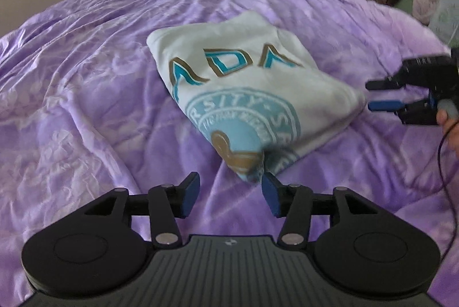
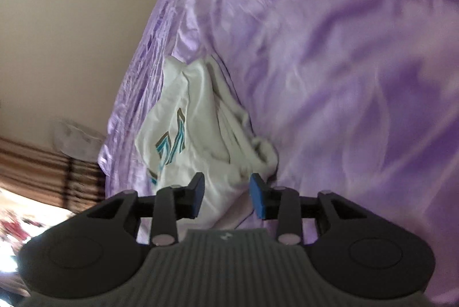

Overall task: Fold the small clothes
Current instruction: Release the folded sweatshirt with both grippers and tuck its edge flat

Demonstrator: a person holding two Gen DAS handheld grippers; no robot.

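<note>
Here a white T-shirt (image 1: 243, 95) lies folded into a rough rectangle near the middle of a bed covered by a wrinkled purple blanket (image 1: 86, 95). Its top face shows teal and gold letters and, below them, a round pale-blue seal with a gold figure. In the left wrist view the left tongs (image 1: 229, 193) sit low over the blanket with their blue pads spread apart, and the shirt's nearest corner rests just ahead of the gap, close against the right pad; nothing is pinched. At the right edge of that view the right tongs (image 1: 385, 95), held in a hand (image 1: 450, 129), point toward the shirt's far side edge with a gap between their fingers, just beside the cloth but apart from it. The right wrist view, tilted and blurred, shows the same spread tongs (image 2: 226, 196) with bunched white fabric (image 2: 200, 120) ahead of them against the purple blanket (image 2: 344, 77).
</note>
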